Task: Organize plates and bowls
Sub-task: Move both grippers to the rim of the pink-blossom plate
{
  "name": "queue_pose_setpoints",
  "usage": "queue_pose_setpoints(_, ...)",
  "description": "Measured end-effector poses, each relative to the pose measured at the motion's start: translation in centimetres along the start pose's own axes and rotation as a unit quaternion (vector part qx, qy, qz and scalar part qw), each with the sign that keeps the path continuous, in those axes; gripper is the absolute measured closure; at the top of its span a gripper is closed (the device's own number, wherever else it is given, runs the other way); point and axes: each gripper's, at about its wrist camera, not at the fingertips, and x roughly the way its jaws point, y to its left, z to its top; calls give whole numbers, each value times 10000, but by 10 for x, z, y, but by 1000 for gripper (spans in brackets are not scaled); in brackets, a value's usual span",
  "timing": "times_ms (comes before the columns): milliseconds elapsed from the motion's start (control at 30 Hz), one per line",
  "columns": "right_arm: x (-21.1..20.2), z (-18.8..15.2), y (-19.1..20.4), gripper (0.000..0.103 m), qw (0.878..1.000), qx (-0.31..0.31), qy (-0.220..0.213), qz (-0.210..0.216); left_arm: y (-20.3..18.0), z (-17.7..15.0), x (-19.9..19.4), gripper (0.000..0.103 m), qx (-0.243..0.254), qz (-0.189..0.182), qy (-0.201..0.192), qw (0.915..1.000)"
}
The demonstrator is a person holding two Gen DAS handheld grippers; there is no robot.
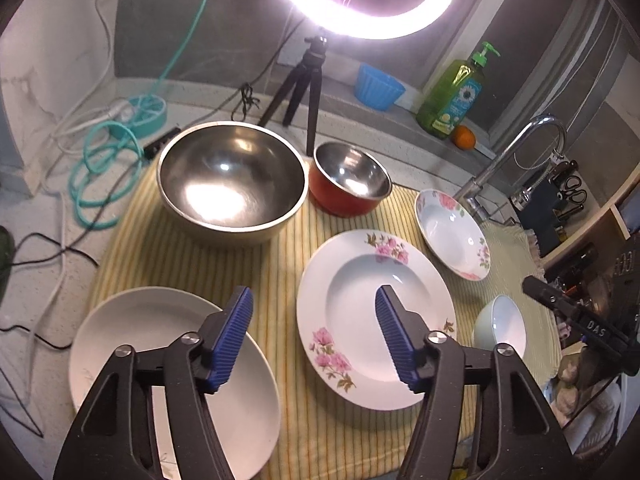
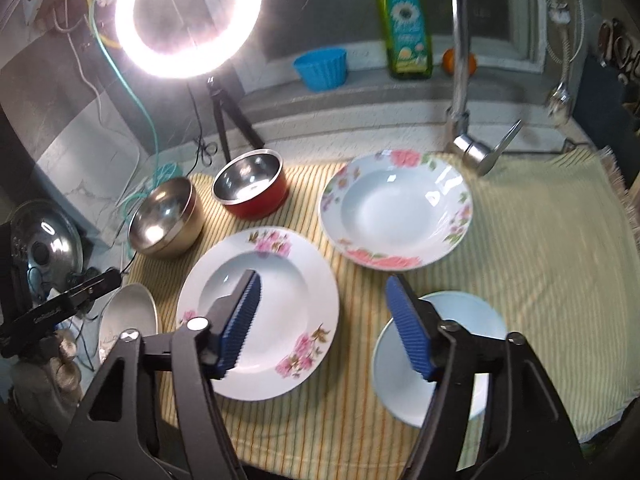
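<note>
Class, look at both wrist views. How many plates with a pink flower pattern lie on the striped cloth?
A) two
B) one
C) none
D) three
A: two flowered plates lie on the striped cloth, the nearer flowered plate by the left finger of the right gripper, and the farther flowered plate close to the faucet; the plate at the left is plain white.
</note>
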Motion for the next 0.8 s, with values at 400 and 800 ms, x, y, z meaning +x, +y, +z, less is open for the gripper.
queue_pose_setpoints(400, 57, -3, -4, 60, 9972, 129, 716, 168, 12, 0, 44, 62, -219, -299, 652, 9972)
queue_pose_setpoints(800, 93, 5, -8, 67, 9931, 71, 1172, 22, 23, 2, 69, 65, -320, -343, 1007, 9938)
